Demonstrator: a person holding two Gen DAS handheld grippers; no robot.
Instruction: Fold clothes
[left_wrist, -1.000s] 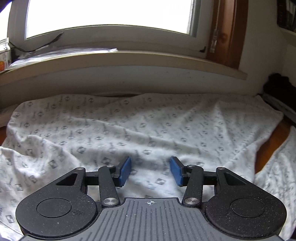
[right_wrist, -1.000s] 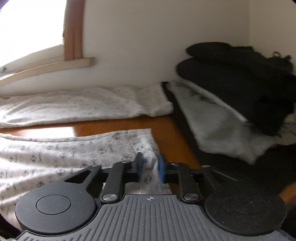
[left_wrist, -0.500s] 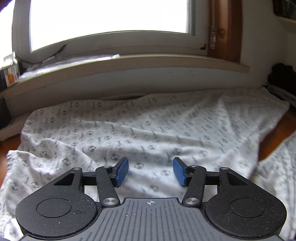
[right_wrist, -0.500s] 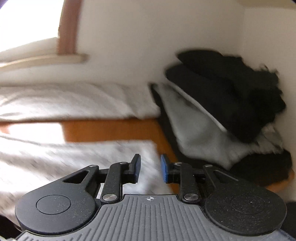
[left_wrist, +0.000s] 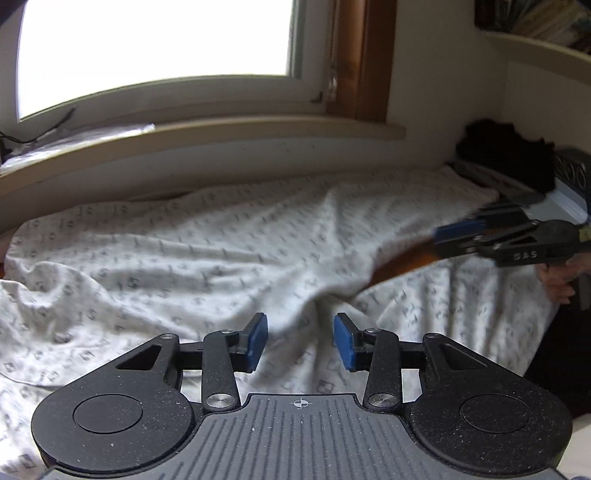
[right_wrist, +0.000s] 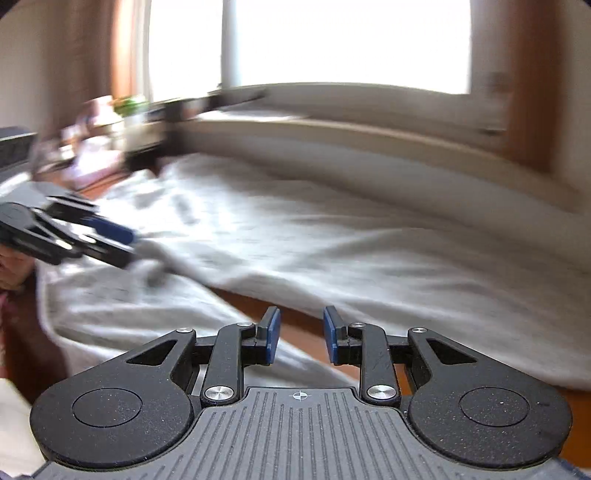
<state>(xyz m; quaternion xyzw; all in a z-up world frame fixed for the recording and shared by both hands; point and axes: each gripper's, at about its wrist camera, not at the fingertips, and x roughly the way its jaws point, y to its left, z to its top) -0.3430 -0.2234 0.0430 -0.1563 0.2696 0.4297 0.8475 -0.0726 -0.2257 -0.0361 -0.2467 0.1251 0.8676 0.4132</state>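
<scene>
The left gripper (left_wrist: 301, 341) had its blue-padded fingers spread apart with nothing between them, hovering just above a ridge of bunched cloth. The right gripper (right_wrist: 301, 341) was likewise spread and empty, over a strip of bare wooden table (right_wrist: 258, 306); in the left wrist view it showed from the side (left_wrist: 458, 232), held by a hand (left_wrist: 556, 282). Both tools were matte black, speckled plastic with a ribbed grey base and round silver pivots. The garment (left_wrist: 221, 251) lay spread across the table below the window sill (left_wrist: 207, 134): soft white fabric printed with small grey marks, rumpled into shallow folds, one edge lifted to show a sliver of orange-brown wood. A dark pile of clothes (left_wrist: 506, 155) sat in the far right corner, beside the garment's end.
</scene>
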